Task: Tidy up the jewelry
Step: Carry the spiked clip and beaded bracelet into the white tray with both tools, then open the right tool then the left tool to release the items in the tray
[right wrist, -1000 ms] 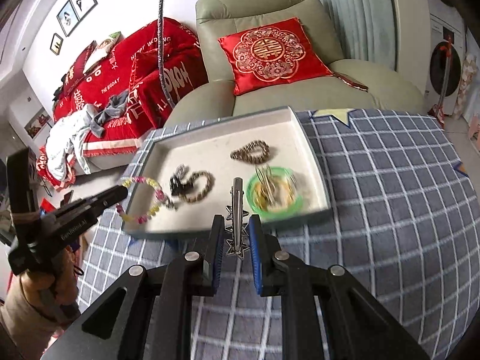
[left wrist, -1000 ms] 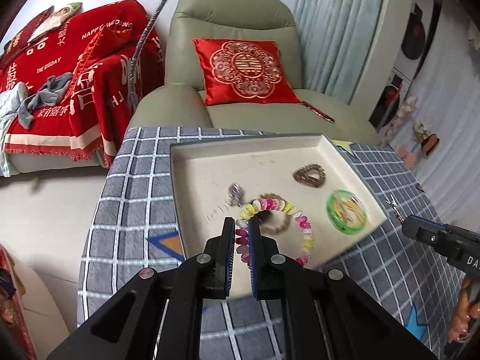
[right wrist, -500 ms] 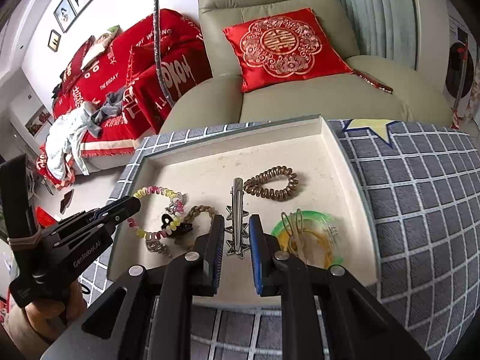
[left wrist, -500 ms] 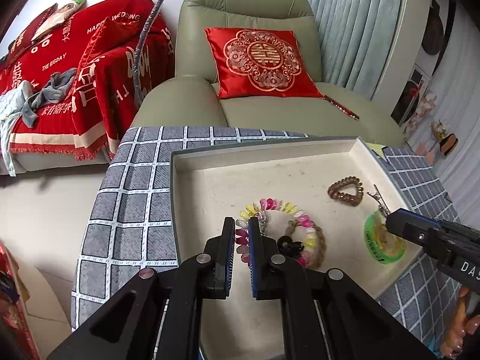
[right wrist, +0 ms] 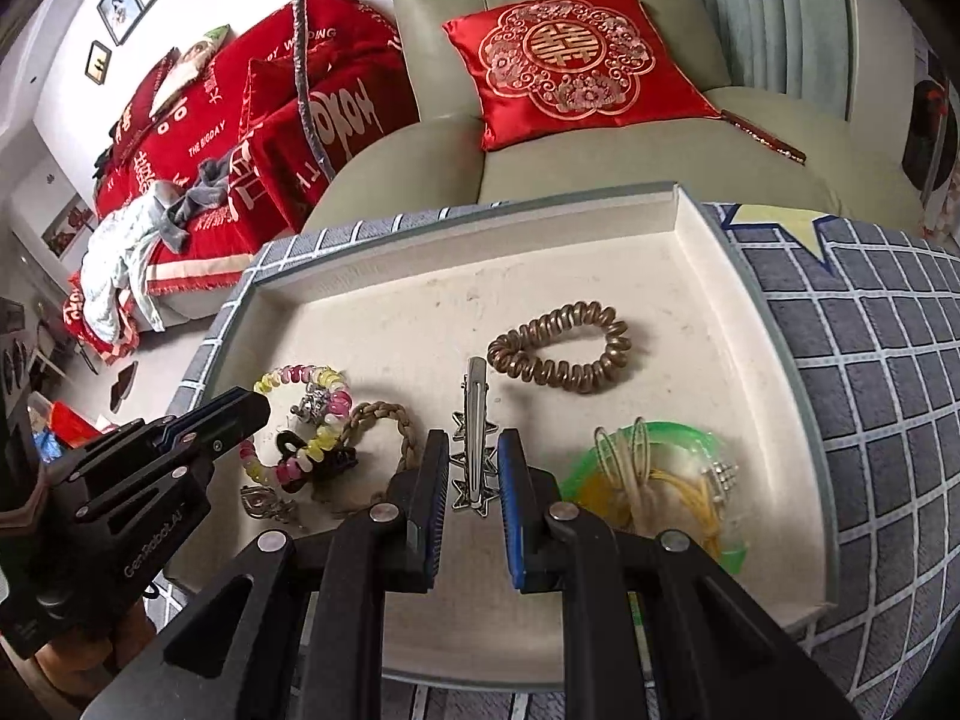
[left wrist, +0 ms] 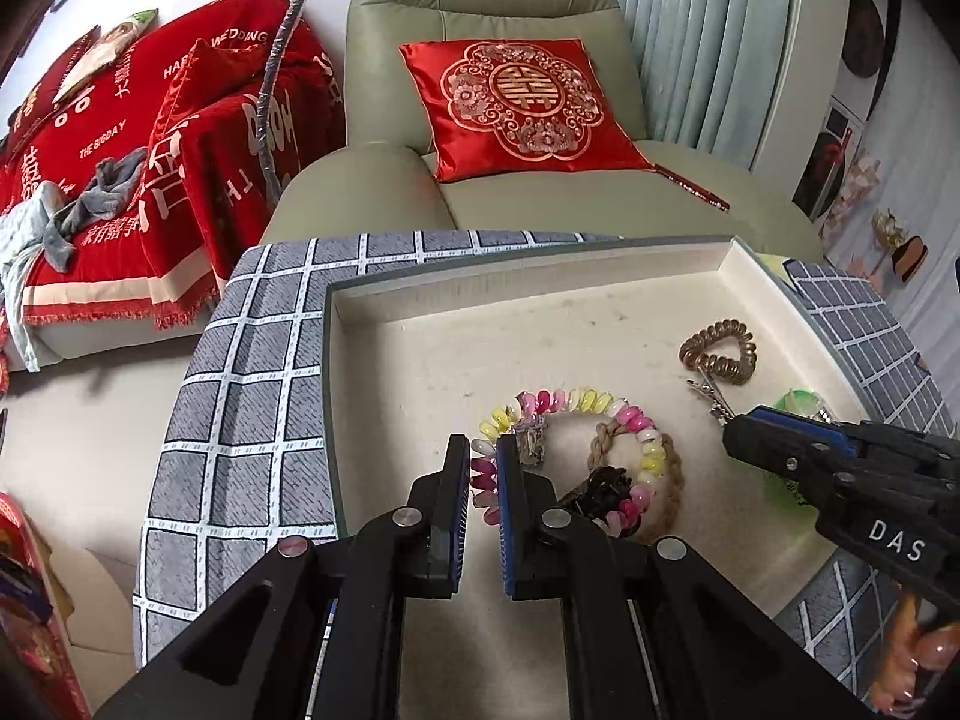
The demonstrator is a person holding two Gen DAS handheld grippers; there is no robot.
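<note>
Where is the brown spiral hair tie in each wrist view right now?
Left wrist view: brown spiral hair tie at the right, near the tray's right wall.
Right wrist view: brown spiral hair tie just right of centre, beyond the silver clip.
Shared landmark: the red cushion on the armchair.

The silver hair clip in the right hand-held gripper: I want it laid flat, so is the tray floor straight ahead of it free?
Nothing visible blocks it. The silver hair clip points at bare tray floor; the brown coil tie lies to its right, the braided band to its left.
</note>
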